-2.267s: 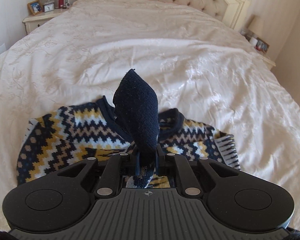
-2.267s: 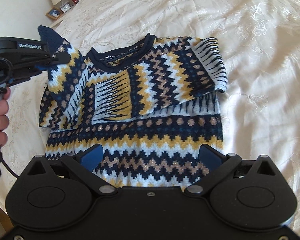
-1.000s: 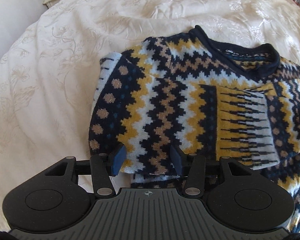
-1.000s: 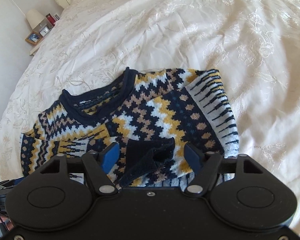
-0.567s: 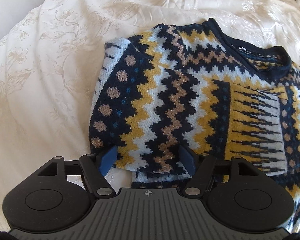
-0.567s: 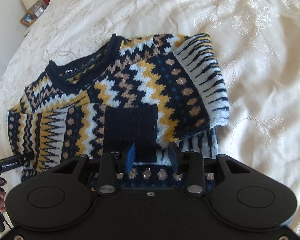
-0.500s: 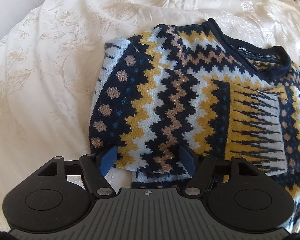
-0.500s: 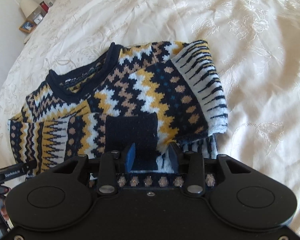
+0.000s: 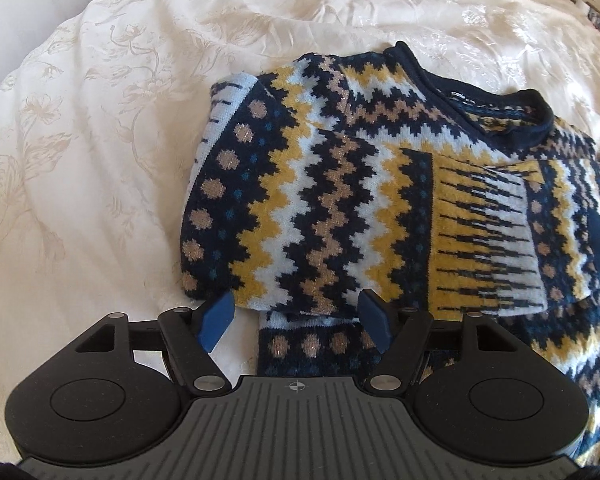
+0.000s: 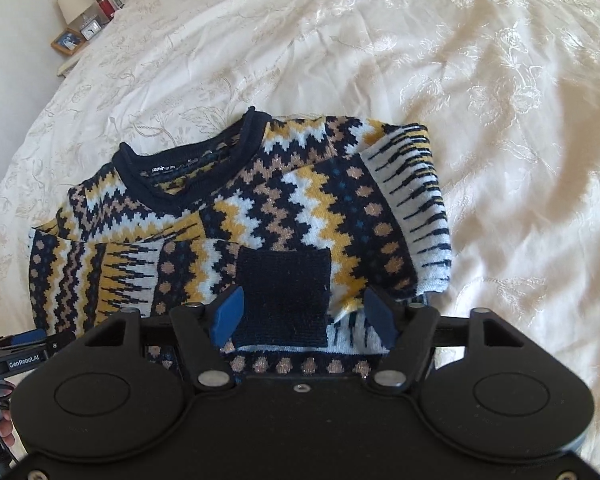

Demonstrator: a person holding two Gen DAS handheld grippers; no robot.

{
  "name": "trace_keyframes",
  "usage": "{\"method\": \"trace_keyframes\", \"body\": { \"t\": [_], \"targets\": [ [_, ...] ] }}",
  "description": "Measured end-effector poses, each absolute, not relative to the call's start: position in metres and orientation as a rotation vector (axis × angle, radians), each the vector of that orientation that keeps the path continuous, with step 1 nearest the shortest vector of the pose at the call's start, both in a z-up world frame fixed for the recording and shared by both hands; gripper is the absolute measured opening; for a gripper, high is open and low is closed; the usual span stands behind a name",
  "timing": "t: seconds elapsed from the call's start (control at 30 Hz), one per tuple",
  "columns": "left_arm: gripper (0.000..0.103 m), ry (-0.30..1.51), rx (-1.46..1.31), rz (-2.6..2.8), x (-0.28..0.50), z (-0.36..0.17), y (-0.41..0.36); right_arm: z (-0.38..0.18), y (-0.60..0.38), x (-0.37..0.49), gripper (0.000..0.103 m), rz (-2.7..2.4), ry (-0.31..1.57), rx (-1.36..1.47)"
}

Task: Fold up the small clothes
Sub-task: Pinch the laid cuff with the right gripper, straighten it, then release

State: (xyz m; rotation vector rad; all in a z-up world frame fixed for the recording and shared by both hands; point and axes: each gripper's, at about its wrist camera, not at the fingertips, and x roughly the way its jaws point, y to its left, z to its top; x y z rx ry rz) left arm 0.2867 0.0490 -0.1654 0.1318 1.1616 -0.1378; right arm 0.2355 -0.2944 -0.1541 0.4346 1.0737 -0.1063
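Note:
A small navy, yellow, white and tan zigzag sweater [image 9: 340, 208] [image 10: 260, 208] lies flat on the bed, both sleeves folded in across its chest, neckline away from me. My left gripper [image 9: 296, 316] is open at the near edge of the folded left sleeve, holding nothing. My right gripper [image 10: 302, 312] is open, its blue-padded fingers either side of the navy cuff [image 10: 284, 292] of the right sleeve, which rests on the sweater. The left gripper [image 10: 24, 344] also shows at the lower left of the right wrist view.
A cream embroidered bedspread [image 9: 80, 140] [image 10: 500, 120] covers the bed all around the sweater. A nightstand [image 10: 80, 36] with a lamp, picture frame and clock stands at the far left. A hand [image 10: 0, 428] holds the left gripper's handle.
The left gripper let go of the left sleeve's cuff after laying it across the chest. The right gripper closed on the navy cuff, then opened, and has pulled back slightly.

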Motion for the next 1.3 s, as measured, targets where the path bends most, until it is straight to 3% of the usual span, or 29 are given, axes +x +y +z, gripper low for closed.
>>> {"method": "trace_keyframes", "body": {
  "t": [0.2, 0.33, 0.37, 0.4, 0.67, 0.93, 1.07, 1.13, 1.2, 1.3],
  "targets": [
    [0.067, 1.142, 0.128, -0.128, 0.281, -0.158, 0.054, -0.187, -0.305, 0.251, 0.068, -0.132, 1.113, 0.547],
    [0.067, 1.108, 0.132, -0.13, 0.279, -0.15, 0.057, -0.188, -0.295, 0.251, 0.038, -0.086, 1.143, 0.507],
    [0.067, 1.101, 0.132, -0.133, 0.279, -0.149, 0.058, -0.185, -0.292, 0.252, 0.023, -0.072, 1.143, 0.485],
    [0.067, 1.095, 0.132, -0.135, 0.279, -0.148, 0.058, -0.18, -0.29, 0.252, 0.015, -0.057, 1.142, 0.463],
    [0.067, 0.993, 0.171, -0.187, 0.284, -0.126, 0.047, -0.108, -0.296, 0.24, 0.014, -0.041, 0.955, 0.347],
    [0.067, 0.974, 0.212, -0.213, 0.321, -0.133, 0.019, -0.155, -0.31, 0.261, 0.016, -0.111, 1.098, 0.339],
    [0.067, 1.012, 0.26, -0.125, 0.338, -0.154, 0.019, -0.166, -0.312, 0.26, 0.025, -0.157, 1.133, 0.327],
    [0.067, 1.068, 0.266, -0.071, 0.347, -0.168, 0.027, -0.173, -0.314, 0.259, 0.024, -0.194, 1.152, 0.316],
    [0.069, 1.099, 0.224, -0.054, 0.352, -0.177, 0.041, -0.178, -0.32, 0.256, 0.016, -0.224, 1.167, 0.304],
    [0.069, 1.114, 0.129, -0.06, 0.353, -0.179, 0.057, -0.177, -0.322, 0.252, 0.016, -0.242, 1.165, 0.303]
  ]
}}
